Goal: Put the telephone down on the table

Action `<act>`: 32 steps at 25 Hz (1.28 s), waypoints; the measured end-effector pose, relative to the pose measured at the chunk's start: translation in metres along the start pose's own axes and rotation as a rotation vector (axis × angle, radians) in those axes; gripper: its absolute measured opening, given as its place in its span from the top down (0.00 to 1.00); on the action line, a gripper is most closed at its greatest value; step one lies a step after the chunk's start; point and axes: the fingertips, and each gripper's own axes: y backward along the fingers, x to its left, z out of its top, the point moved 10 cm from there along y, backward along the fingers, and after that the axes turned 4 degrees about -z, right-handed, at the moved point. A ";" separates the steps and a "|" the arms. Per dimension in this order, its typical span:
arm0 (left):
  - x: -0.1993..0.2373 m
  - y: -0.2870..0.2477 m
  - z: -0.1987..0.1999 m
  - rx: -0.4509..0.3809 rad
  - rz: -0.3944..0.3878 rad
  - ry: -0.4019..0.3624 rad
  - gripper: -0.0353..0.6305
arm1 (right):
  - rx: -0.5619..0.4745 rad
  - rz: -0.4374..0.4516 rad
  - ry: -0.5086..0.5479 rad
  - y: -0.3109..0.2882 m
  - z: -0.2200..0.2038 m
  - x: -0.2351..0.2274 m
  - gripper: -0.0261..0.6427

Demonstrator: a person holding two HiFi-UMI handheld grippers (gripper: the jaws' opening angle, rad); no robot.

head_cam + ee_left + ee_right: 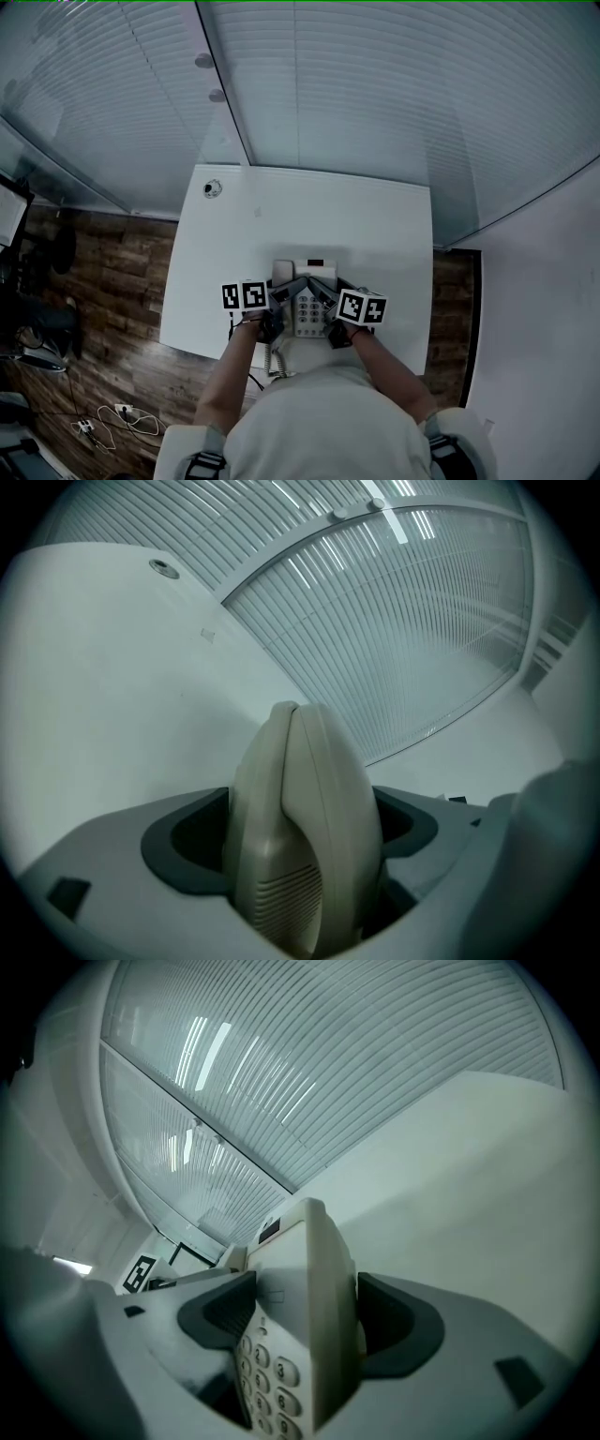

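Observation:
A beige desk telephone [306, 298] with a keypad is held between both grippers over the near edge of the white table [309, 216]. My left gripper [286, 292] is shut on its left side, where the handset [305, 836] stands clamped between the dark pads. My right gripper [324, 296] is shut on the right side of the telephone [300, 1307], with the number keys [267, 1372] facing left in the right gripper view. A coiled cord [275, 356] hangs from the phone over the table's near edge. Whether the phone's base touches the table cannot be told.
A round cable grommet [213, 188] sits in the table's far left corner. A glass wall with blinds [375, 84] runs behind the table. Wooden floor [122, 281] lies to the left, with loose cables [117, 417] on it.

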 end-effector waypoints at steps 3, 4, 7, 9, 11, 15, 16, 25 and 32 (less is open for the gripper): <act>0.001 -0.001 0.001 -0.004 0.010 -0.014 0.28 | 0.005 0.012 -0.008 -0.002 0.001 -0.001 0.47; 0.001 -0.001 0.001 -0.004 0.014 -0.016 0.28 | 0.006 0.014 -0.010 -0.003 0.001 -0.002 0.47; 0.000 -0.002 0.001 -0.002 0.028 -0.016 0.28 | 0.012 0.018 -0.025 -0.004 0.001 -0.004 0.46; -0.002 -0.001 0.000 -0.002 0.034 -0.018 0.28 | 0.013 0.021 -0.029 -0.003 0.000 -0.004 0.46; -0.002 -0.001 -0.001 -0.004 0.035 -0.018 0.28 | 0.013 0.021 -0.028 -0.004 0.000 -0.004 0.46; -0.001 -0.002 -0.001 -0.005 0.041 -0.022 0.28 | 0.011 0.019 -0.026 -0.004 0.000 -0.005 0.46; -0.002 -0.002 -0.001 -0.006 0.047 -0.027 0.28 | 0.011 0.016 -0.025 -0.003 0.000 -0.005 0.46; -0.004 0.001 -0.002 -0.016 0.127 -0.070 0.28 | -0.003 -0.057 0.034 -0.004 -0.002 0.000 0.46; -0.012 0.013 -0.005 -0.049 0.147 -0.106 0.28 | -0.014 -0.080 0.080 0.000 -0.004 0.003 0.47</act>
